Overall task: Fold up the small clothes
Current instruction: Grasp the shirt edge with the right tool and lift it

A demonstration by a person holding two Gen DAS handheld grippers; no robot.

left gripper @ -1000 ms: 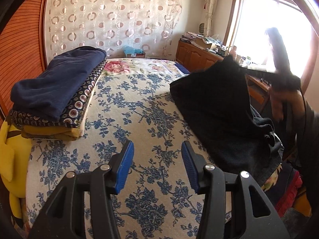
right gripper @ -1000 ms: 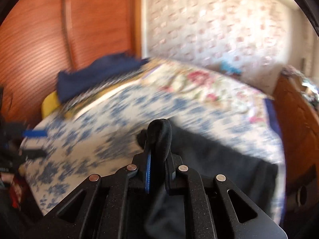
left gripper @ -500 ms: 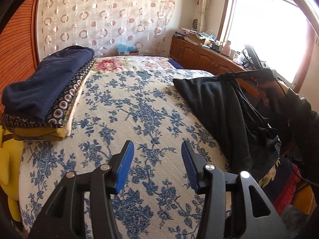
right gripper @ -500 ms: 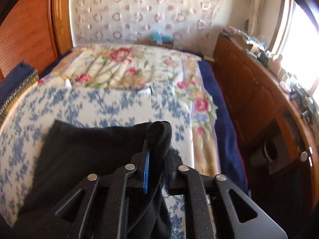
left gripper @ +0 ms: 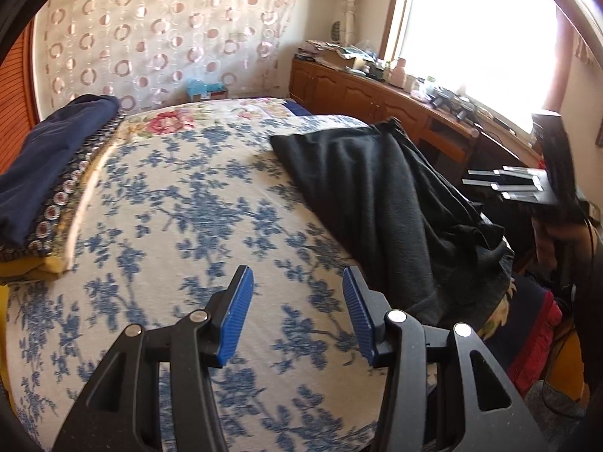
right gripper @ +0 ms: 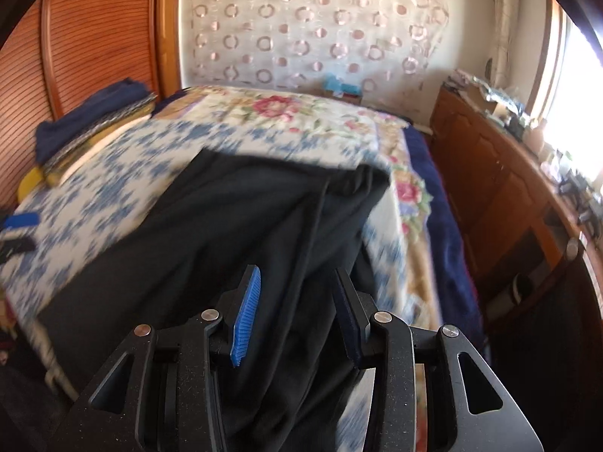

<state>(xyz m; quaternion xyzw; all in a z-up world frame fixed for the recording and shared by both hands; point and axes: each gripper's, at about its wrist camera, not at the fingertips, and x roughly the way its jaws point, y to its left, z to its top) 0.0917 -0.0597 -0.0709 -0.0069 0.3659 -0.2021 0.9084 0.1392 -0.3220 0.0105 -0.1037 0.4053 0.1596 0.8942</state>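
A black garment [left gripper: 388,196] lies spread along the right side of the bed, its near end hanging over the bed's edge; it also fills the middle of the right wrist view [right gripper: 241,226]. My left gripper [left gripper: 297,316] is open and empty above the blue-flowered bedspread [left gripper: 181,203], left of the garment. My right gripper [right gripper: 296,312] is open just above the garment's near end, holding nothing. It also shows in the left wrist view [left gripper: 508,184], off the bed's right side.
A stack of folded dark blue and patterned bedding [left gripper: 49,158] sits at the bed's left side by the orange wardrobe [right gripper: 94,37]. A wooden cabinet [left gripper: 377,101] with clutter runs under the window on the right. More clothes [left gripper: 535,324] lie below the bed's right edge.
My right gripper has opened and let go of the black garment, which now lies flatter on the bed. The left gripper stayed open, shifting only slightly.
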